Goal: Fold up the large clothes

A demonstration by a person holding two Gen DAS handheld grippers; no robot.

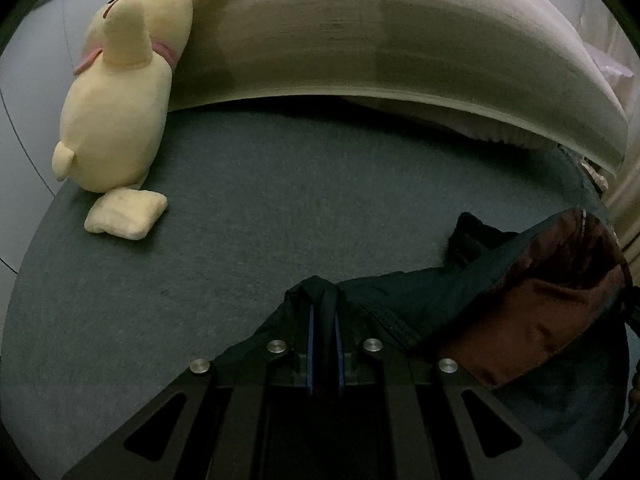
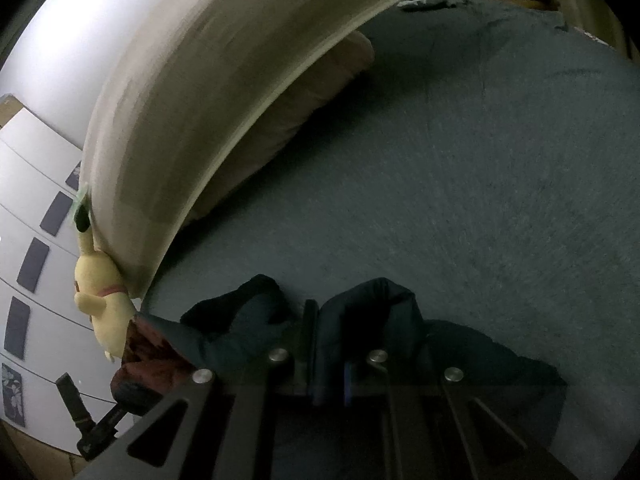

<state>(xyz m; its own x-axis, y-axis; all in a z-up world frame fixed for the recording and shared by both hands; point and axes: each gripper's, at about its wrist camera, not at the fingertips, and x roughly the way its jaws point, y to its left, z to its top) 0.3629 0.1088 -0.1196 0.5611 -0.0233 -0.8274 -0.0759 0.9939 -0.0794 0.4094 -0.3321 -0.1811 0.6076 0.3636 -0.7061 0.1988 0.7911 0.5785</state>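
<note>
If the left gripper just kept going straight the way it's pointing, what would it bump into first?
The left gripper is shut on a fold of the dark jacket. Beyond that lies bare grey-green bed cover, then, probably first, the beige headboard. The yellow plush toy sits off to the left, likely missed.

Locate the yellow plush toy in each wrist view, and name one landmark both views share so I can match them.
Left wrist: yellow plush toy fills the upper left, leaning on the beige headboard.
Right wrist: yellow plush toy is small at the left edge, at the end of the headboard.
Shared landmark: the headboard over the grey-green bed cover.
</note>
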